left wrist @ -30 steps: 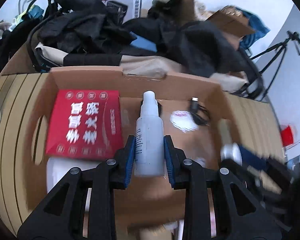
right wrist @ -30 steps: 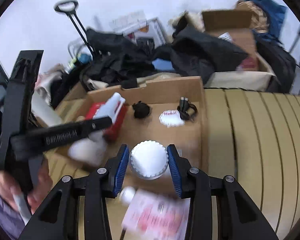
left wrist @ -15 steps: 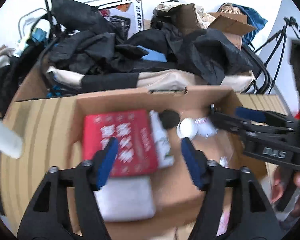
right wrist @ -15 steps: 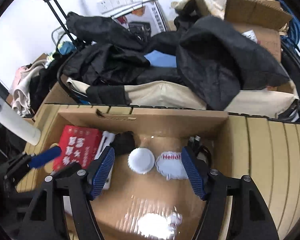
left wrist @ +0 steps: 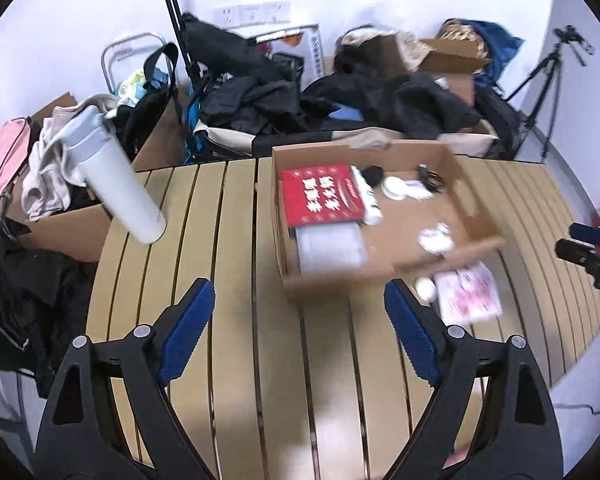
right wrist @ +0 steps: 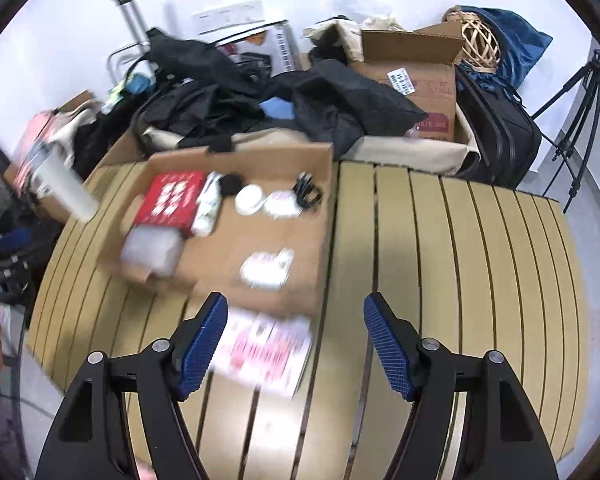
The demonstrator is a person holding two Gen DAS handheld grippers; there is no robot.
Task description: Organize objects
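An open cardboard box [left wrist: 466, 184] [right wrist: 320, 216] sits on the slatted table. It holds a red box [left wrist: 322, 196] [right wrist: 170, 198], a spray bottle [left wrist: 368, 196] [right wrist: 208, 208], a white round lid [left wrist: 394, 190] [right wrist: 250, 199], a black cable [right wrist: 308, 192] and a white pack [right wrist: 266, 268]. A pink-and-white packet [left wrist: 468, 294] [right wrist: 262, 350] lies on the table in front of the box. My left gripper [left wrist: 300, 330] is open and empty, back over the table. My right gripper [right wrist: 296, 344] is open and empty, above the packet's right edge.
A white tumbler [left wrist: 118, 182] [right wrist: 66, 184] stands at the table's left edge. Piles of dark clothes [left wrist: 268, 96], cardboard boxes [right wrist: 416, 84] and a tripod [left wrist: 548, 80] stand behind the slatted table [left wrist: 228, 280] [right wrist: 460, 260].
Both grippers let go of the spray bottle and the white lid inside the box, opened wide, and pulled back and up from the box.
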